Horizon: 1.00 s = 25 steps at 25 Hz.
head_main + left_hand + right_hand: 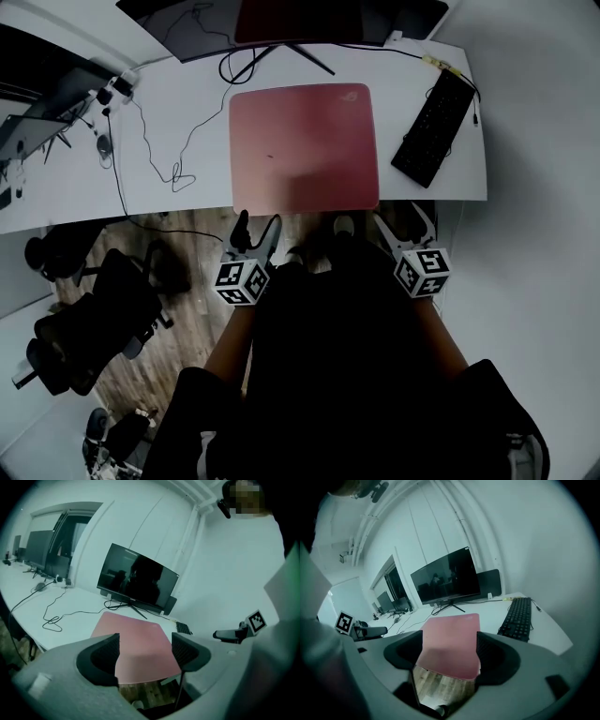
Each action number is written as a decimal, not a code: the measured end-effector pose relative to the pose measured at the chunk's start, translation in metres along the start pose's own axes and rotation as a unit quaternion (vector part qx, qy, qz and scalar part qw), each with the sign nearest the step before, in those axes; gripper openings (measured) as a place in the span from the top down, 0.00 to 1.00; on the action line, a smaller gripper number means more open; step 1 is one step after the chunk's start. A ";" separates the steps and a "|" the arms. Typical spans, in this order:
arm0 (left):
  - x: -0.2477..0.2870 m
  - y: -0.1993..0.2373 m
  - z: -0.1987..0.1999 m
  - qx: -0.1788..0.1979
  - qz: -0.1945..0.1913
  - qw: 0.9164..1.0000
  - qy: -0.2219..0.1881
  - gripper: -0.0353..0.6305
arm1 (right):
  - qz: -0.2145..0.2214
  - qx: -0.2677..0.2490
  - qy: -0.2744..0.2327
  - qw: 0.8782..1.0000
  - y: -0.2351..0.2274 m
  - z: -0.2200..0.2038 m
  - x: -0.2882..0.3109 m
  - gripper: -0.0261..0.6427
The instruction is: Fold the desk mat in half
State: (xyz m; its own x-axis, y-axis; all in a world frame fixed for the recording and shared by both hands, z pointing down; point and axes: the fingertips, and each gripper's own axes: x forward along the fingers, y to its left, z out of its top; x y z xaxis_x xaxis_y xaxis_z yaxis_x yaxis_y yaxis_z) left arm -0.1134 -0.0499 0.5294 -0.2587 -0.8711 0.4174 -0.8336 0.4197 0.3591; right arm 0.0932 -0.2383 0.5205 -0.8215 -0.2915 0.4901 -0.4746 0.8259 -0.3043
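A pink desk mat (304, 147) lies flat and unfolded on the white desk (187, 112), its near edge at the desk's front edge. It also shows in the left gripper view, desk mat (133, 639), and in the right gripper view, desk mat (452, 641). My left gripper (255, 228) hangs open just short of the mat's near left corner, off the desk. My right gripper (401, 223) is open too, just short of the near right corner. Nothing is between the jaws of either; left gripper (144, 652), right gripper (447, 656).
A black keyboard (433, 127) lies right of the mat. A monitor (281, 23) stands behind it on a stand. Cables (159, 141) trail over the desk's left part. Office chairs (94, 319) stand on the wood floor at the left.
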 end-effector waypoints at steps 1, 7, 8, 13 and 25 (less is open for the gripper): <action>0.004 0.000 -0.001 -0.009 0.010 1.000 0.000 0.44 | 0.004 -0.001 0.007 1.000 -0.007 -0.003 0.004 0.45; 0.006 0.027 -0.012 0.000 0.072 0.997 0.000 0.44 | 0.030 -0.035 0.070 0.996 -0.023 -0.033 0.036 0.45; 0.006 0.039 -0.017 -0.008 0.084 0.996 0.002 0.44 | 0.032 -0.031 0.079 0.996 -0.024 -0.039 0.040 0.45; 0.015 0.098 -0.068 -0.031 0.116 0.991 0.054 0.44 | 0.000 0.000 0.094 0.996 -0.040 -0.064 0.061 0.45; 0.039 0.172 -0.126 -0.186 0.115 0.970 0.106 0.44 | -0.041 0.128 0.163 0.977 -0.054 -0.141 0.107 0.45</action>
State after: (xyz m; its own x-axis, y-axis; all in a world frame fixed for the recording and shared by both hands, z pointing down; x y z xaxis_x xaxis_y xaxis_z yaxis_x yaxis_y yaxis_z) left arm -0.2053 0.0205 0.7126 -0.2780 -0.6889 0.6694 -0.5226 0.6932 0.4963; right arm 0.0757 -0.2461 0.7050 -0.6527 -0.1477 0.7431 -0.6321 0.6468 -0.4267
